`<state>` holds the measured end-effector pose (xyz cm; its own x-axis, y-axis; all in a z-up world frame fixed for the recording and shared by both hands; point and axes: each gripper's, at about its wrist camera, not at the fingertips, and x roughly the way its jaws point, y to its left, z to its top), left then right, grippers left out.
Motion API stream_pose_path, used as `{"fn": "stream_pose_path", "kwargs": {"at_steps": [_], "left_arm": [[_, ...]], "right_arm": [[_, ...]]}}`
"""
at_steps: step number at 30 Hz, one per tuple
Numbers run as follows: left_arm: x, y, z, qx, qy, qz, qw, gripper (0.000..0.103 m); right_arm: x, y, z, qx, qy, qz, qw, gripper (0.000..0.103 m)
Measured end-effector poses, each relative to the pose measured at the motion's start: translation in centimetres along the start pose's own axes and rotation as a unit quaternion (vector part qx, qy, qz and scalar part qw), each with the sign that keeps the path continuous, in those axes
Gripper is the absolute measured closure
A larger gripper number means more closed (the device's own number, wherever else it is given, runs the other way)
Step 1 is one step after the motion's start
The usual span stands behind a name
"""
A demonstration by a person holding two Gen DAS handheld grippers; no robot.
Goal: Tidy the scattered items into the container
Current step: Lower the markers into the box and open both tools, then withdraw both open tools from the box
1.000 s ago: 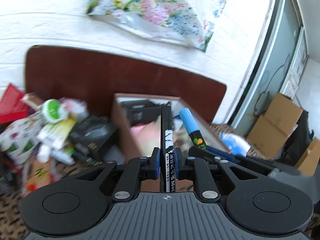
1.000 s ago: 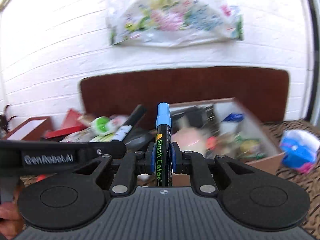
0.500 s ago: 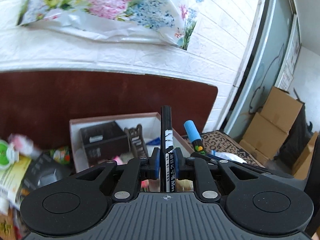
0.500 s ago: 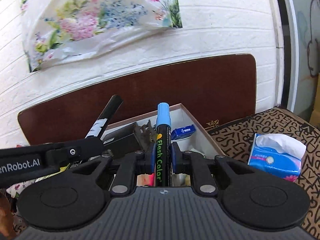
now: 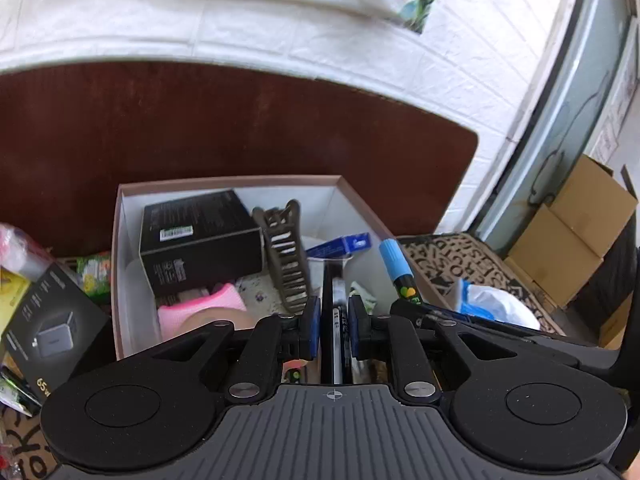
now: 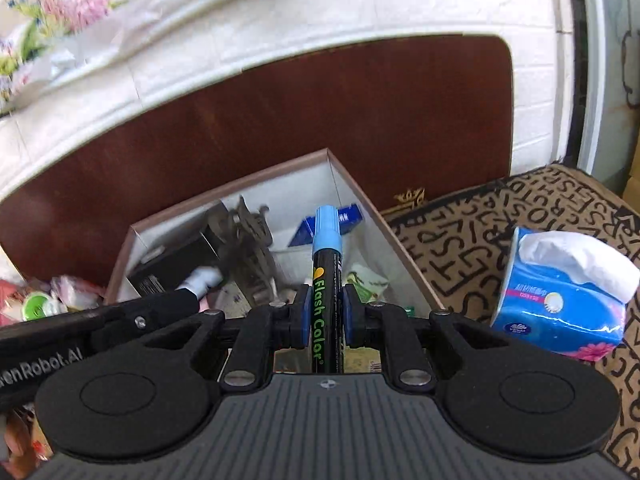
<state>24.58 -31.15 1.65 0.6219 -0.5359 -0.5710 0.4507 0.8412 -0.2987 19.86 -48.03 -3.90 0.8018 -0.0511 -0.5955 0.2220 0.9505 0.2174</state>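
Observation:
The container is an open box with a brown rim (image 5: 224,182) and white inner walls (image 6: 240,178). It holds a black carton (image 5: 200,236), a hair claw (image 5: 286,256), a small blue box and pink items. My left gripper (image 5: 334,328) hangs over the box's near right part. Its jaws are opening, and a black marker (image 5: 336,312) stands loose between the pads, low over the contents. My right gripper (image 6: 326,316) is shut on a black marker with a light blue cap (image 6: 326,280), which points into the box's right side. The same marker (image 5: 394,264) shows at the right of the left wrist view.
A blue tissue pack (image 6: 560,304) lies on the letter-patterned cloth (image 6: 460,240) right of the box. A black charger carton (image 5: 48,320) and mixed packets crowd the box's left side. A dark brown board (image 5: 240,120) stands behind, and cardboard cartons (image 5: 572,232) sit far right.
Both grippers have come forward and down over the box. The left jaws have parted and the black marker has slid down between them. The right grip on the blue-capped marker is unchanged.

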Motion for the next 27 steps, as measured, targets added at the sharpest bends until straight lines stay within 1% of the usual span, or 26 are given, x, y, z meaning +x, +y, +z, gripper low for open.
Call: {"fn": "stream_pose_path", "kwargs": {"at_steps": [1, 2, 3, 4, 5, 7, 8, 9, 10, 11, 12, 16, 20, 25, 27], "left_arm": [[0.2, 0.1, 0.0, -0.001, 0.0, -0.001, 1.0, 0.067], [0.2, 0.2, 0.0, -0.004, -0.002, 0.002, 1.0, 0.048], [0.0, 0.4, 0.0, -0.009, -0.008, 0.003, 0.9999, 0.028], [-0.3, 0.5, 0.1, -0.01, -0.014, -0.003, 0.9998, 0.022], [-0.7, 0.6, 0.1, -0.009, -0.024, -0.011, 0.9996, 0.014], [-1.5, 0.5, 0.2, -0.004, -0.044, -0.016, 0.9989, 0.009], [-1.8, 0.5, 0.2, -0.001, -0.052, -0.015, 0.9986, 0.003], [-2.0, 0.5, 0.2, 0.002, -0.053, -0.014, 0.9985, 0.0], [-2.2, 0.4, 0.2, 0.006, -0.051, -0.013, 0.9986, 0.0], [-2.4, 0.3, 0.1, 0.01, -0.049, -0.011, 0.9987, 0.0], [-2.6, 0.2, 0.0, 0.013, -0.046, -0.011, 0.9988, 0.0], [-3.5, 0.1, -0.6, 0.005, -0.041, -0.008, 0.9991, 0.0], [-5.0, 0.1, -1.5, 0.005, -0.043, 0.004, 0.999, 0.0], [-8.0, -0.7, -2.9, 0.03, -0.057, 0.029, 0.9975, 0.0], [-9.2, -1.0, -3.8, 0.037, -0.061, 0.05, 0.9962, 0.0]], "right_arm": [[0.4, 0.1, -0.1, -0.007, 0.008, -0.002, 1.0, 0.083], [0.7, 0.2, -0.1, -0.019, 0.012, -0.006, 1.0, 0.083], [0.7, 0.4, -0.2, -0.029, 0.007, -0.013, 0.999, 0.072], [0.5, 0.5, -0.3, -0.036, -0.002, -0.017, 0.999, 0.06], [0.1, 0.5, -0.3, -0.041, -0.016, -0.019, 0.999, 0.041], [-0.7, 0.6, -0.4, -0.054, -0.037, -0.022, 0.998, 0.04], [-1.1, 0.6, -0.3, -0.058, -0.041, -0.024, 0.997, 0.038], [-1.4, 0.5, -0.4, -0.058, -0.042, -0.024, 0.997, 0.029], [-1.7, 0.5, -0.5, -0.057, -0.044, -0.024, 0.997, 0.022], [-2.0, 0.5, -0.6, -0.057, -0.044, -0.024, 0.997, 0.008], [-2.3, 0.6, -0.8, -0.061, -0.045, -0.026, 0.997, 0.003], [-3.4, 1.1, -1.4, -0.085, -0.045, -0.038, 0.995, 0.0], [-4.3, 1.5, -1.9, -0.095, -0.015, -0.035, 0.995, 0.0], [-6.7, 1.8, -3.1, -0.097, -0.015, -0.021, 0.995, 0.0], [-8.0, 1.9, -3.7, -0.088, -0.019, -0.017, 0.996, 0.0]]}}
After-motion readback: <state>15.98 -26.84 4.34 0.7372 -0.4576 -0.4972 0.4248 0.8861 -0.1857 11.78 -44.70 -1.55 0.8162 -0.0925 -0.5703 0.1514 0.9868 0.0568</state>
